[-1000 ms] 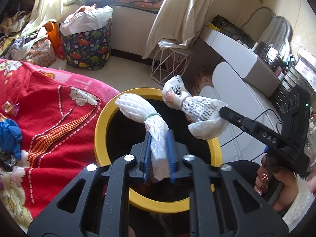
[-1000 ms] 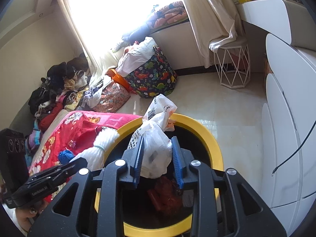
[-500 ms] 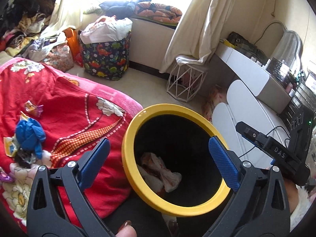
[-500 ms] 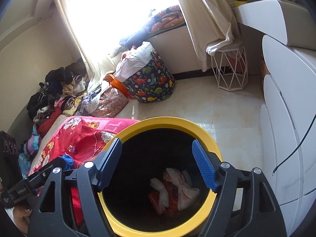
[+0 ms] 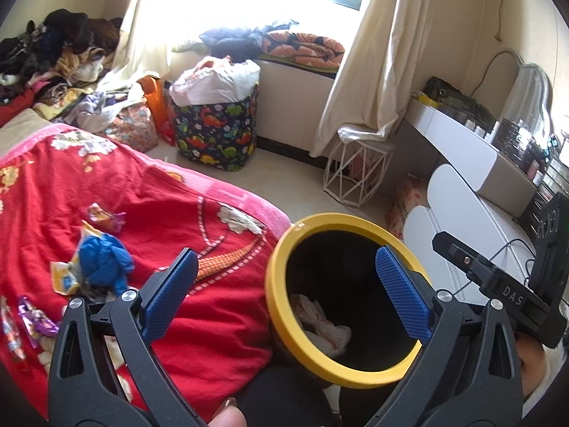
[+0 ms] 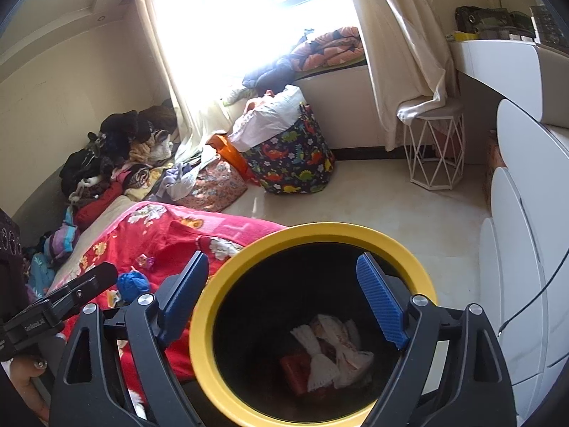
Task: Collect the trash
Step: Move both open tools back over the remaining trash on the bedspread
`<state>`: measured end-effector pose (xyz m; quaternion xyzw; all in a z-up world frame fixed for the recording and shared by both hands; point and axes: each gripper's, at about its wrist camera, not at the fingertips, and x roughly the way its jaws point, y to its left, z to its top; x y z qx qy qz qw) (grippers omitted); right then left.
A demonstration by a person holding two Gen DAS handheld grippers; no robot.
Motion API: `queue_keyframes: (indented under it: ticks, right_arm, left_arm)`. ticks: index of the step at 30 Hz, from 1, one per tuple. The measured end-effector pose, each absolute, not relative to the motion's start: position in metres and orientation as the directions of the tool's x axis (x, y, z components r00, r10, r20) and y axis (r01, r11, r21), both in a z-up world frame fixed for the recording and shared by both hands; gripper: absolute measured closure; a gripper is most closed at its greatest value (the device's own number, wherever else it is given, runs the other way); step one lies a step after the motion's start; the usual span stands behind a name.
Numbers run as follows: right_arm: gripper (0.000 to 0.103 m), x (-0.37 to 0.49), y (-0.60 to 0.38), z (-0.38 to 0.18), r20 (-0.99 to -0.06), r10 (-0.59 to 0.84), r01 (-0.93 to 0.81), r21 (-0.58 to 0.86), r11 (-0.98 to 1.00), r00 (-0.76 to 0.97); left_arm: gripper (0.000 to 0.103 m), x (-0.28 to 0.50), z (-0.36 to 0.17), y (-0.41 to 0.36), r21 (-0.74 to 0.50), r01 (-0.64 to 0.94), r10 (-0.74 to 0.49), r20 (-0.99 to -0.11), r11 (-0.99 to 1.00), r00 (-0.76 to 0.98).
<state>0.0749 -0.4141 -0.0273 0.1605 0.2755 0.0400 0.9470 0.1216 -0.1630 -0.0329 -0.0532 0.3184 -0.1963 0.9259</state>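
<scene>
Both tools stand wide open and hold nothing: the right tool [image 6: 282,299] hangs over the yellow-rimmed bin [image 6: 220,291], where white bags [image 6: 330,352] lie at the bottom, and the left tool [image 5: 284,291] spans the bin's near rim and the red blanket [image 5: 149,213]. More trash lies on that blanket to the left, a blue wad [image 5: 103,261] and sweet wrappers [image 5: 105,215]. The likely next pick is best done by swinging the left tool over the blue wad, pressing its fingers lightly into the blanket either side, and closing on the wad alone without pinching cloth.
</scene>
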Motion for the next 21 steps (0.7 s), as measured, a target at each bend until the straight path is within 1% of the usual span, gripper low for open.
queue_keyframes:
  ticks: [9,21]
  right_arm:
    - [0.018,0.083,-0.381,-0.016,-0.488,0.222,-0.073,0.306,0.949,0.844]
    - [0.016,0.099,-0.34,-0.01,-0.498,0.29,-0.172,0.271,0.947,0.817]
  left_arm:
    - [0.011,0.118,-0.024,-0.134,-0.216,0.268,-0.343,-0.542,0.939,0.767]
    - [0.011,0.121,-0.014,-0.091,-0.213,0.164,-0.254,-0.521,0.963,0.815]
